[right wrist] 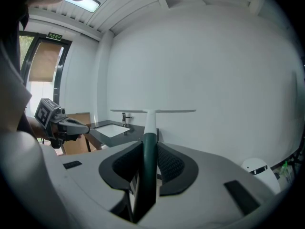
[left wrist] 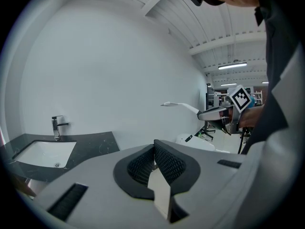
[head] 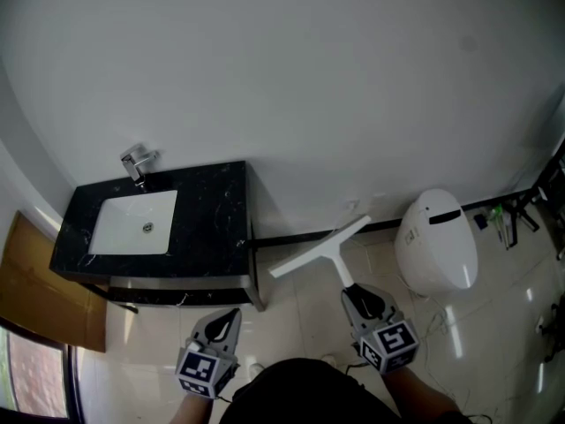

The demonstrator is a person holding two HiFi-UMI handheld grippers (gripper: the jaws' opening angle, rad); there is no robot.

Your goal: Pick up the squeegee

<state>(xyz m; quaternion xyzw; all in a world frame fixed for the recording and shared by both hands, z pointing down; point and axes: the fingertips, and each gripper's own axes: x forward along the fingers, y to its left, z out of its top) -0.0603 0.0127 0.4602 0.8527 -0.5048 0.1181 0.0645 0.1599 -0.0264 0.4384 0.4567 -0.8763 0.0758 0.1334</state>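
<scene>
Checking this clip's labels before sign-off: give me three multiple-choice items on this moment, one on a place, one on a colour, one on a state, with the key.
1. Where is the white rectangular sink basin set?
A. in the white oval toilet
B. in the black marbled stone counter
C. on the floor tiles

2. What colour is the handle of the white T-shaped squeegee?
A. red
B. yellow
C. dark green

3. In what state is the right gripper?
A. its fingers closed on the squeegee's handle
B. open and empty
C. closed on the chrome tap

Key:
1 B: the head view shows the basin sunk into the counter top.
2 C: the right gripper view shows a dark green handle below the white stem.
3 A: both fingers press on the handle, with the blade standing ahead of them.
</scene>
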